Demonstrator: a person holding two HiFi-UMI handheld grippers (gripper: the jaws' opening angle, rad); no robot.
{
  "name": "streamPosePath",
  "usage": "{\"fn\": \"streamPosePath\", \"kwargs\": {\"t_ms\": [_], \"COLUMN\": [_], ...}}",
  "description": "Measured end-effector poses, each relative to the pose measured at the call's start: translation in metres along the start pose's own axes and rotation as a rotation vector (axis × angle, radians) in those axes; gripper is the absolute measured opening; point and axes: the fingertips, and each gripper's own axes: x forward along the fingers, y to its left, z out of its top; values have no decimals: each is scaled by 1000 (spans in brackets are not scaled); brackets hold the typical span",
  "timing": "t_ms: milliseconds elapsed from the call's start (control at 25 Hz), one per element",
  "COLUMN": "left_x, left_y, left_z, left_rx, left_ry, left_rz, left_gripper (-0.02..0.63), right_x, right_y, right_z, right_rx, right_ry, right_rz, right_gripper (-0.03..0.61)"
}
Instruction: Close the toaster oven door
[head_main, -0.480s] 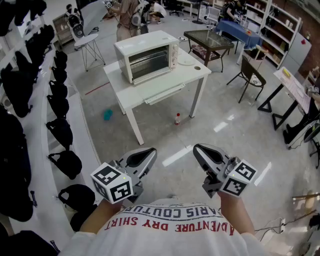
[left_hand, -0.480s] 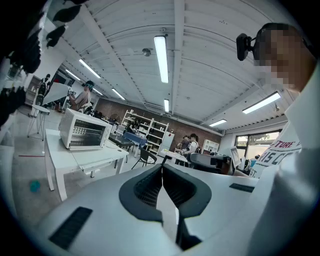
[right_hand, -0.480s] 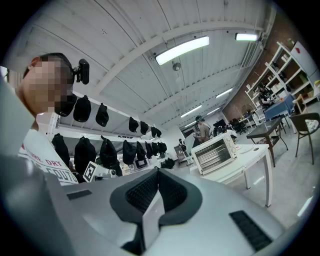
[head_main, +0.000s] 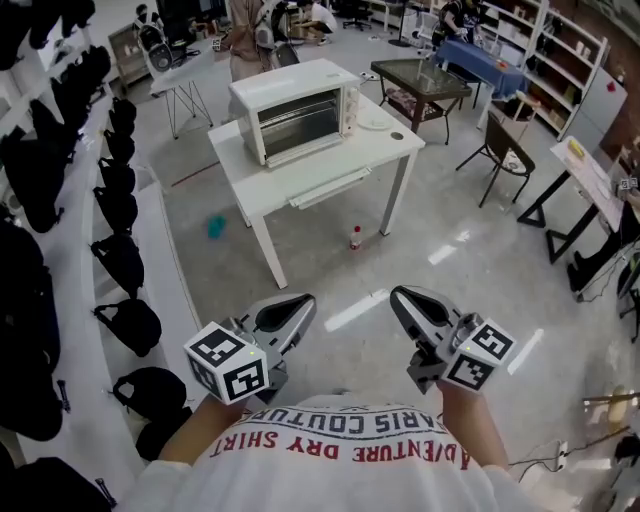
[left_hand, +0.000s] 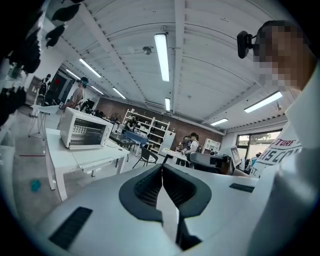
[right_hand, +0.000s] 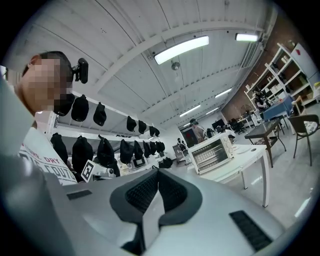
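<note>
The white toaster oven (head_main: 295, 110) stands on a white table (head_main: 330, 160) far ahead across the floor. Its dark front shows wire racks; from here I cannot tell how its door stands. It also appears small in the left gripper view as the oven (left_hand: 84, 134) and in the right gripper view as the oven (right_hand: 214, 153). My left gripper (head_main: 300, 303) and right gripper (head_main: 400, 297) are held side by side close to the person's chest, far from the table. Both are shut with nothing between their pads, as the left gripper (left_hand: 162, 167) and right gripper (right_hand: 156, 172) show.
Black bags (head_main: 120, 260) line a white shelf along the left. A small bottle (head_main: 354, 238) and a teal object (head_main: 216, 229) lie on the floor by the table legs. A chair (head_main: 505, 150), a glass-topped table (head_main: 420, 80) and a folding table (head_main: 590, 170) stand to the right.
The head view has drifted slightly. Both grippers stay shut in the same place in front of the person.
</note>
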Motion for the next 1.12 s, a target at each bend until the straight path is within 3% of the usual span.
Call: {"fn": "streamPosePath", "kwargs": {"t_ms": [680, 1120], "left_x": [99, 137], "left_y": [-15, -3], "left_z": [22, 7], "left_rx": [65, 57], "left_ry": [-7, 25], "left_rz": [-25, -17], "left_gripper": [29, 29], "right_x": [-39, -44], "right_y": [-88, -129], "right_z": [33, 18], "right_rx": [-26, 1], "right_ry": [10, 35], "right_rz": [-74, -92], "right_gripper": [26, 26]}}
